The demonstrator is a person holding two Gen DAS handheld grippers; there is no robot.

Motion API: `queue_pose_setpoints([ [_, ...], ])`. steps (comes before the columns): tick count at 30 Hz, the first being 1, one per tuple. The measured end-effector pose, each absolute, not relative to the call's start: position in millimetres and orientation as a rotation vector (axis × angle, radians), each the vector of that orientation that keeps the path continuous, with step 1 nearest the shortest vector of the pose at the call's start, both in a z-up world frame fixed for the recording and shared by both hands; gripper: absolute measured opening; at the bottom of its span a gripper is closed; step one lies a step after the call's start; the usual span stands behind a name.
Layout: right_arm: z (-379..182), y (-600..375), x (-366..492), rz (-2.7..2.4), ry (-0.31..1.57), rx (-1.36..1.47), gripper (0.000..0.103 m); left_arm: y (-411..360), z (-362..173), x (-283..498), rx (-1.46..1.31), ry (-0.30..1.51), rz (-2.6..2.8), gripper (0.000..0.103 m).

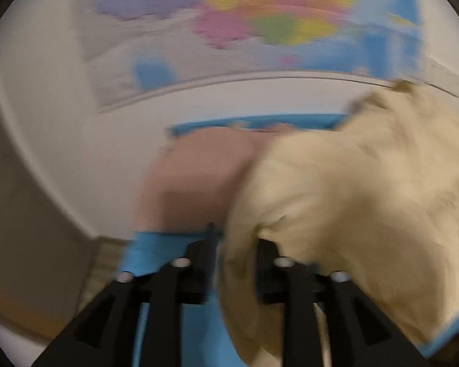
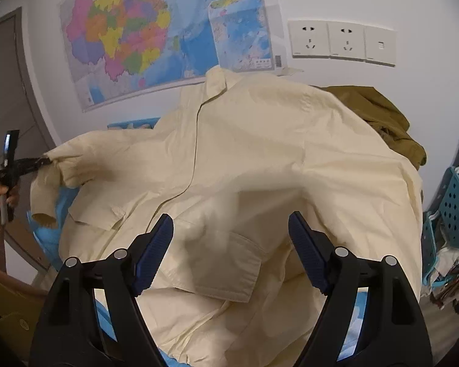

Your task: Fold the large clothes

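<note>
A large cream-yellow shirt (image 2: 248,159) lies spread front-up on a blue-covered surface (image 2: 46,235), collar toward the wall. My right gripper (image 2: 231,229) is open and empty, hovering above the shirt's lower front near a chest pocket. My left gripper (image 1: 237,238) is shut on the shirt's left sleeve (image 1: 336,198), with cloth bunched between the fingers; the left wrist view is motion-blurred. In the right wrist view the left gripper (image 2: 42,162) shows at the far left, holding the sleeve end lifted off the surface.
An olive-brown garment (image 2: 379,113) lies behind the shirt at the right. Blue perforated baskets (image 2: 453,205) with hangers stand at the far right. A coloured map (image 2: 156,39) and wall sockets (image 2: 342,41) are on the wall behind. A grey door (image 2: 6,98) is at left.
</note>
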State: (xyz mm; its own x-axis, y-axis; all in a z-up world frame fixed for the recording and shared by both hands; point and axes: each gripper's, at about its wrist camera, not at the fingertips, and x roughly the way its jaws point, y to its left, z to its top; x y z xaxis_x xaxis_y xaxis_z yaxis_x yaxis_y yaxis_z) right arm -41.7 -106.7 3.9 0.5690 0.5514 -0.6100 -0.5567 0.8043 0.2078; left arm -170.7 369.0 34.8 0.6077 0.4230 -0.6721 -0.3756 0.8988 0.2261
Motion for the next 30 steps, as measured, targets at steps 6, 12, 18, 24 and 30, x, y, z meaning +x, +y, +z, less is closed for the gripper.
queue_pose_setpoints([
  [6,-10.8,-132.1,-50.8,0.59,0.743,0.038,0.078,359.6,-9.0,-164.4,0.173,0.909,0.542,0.085],
  [12,-25.5,-164.8,-82.1,0.543,0.761,0.038,0.087,288.8,2.2,-247.4,0.019,0.669,0.009,0.085],
  [18,-52.8,-175.1,-118.9,0.591,0.824,-0.059,0.092,212.7,-38.0,-269.2,0.088,0.731,-0.249,0.085],
  [24,-85.0,-149.4,-127.5,0.534,0.795,-0.288,0.087,185.6,-70.4,-260.1,0.188,0.823,-0.244,0.085],
  [30,-101.0,-135.8,-108.7,0.499,0.725,-0.28,0.069,174.8,-83.2,-241.3,0.2,0.816,-0.201,0.084],
])
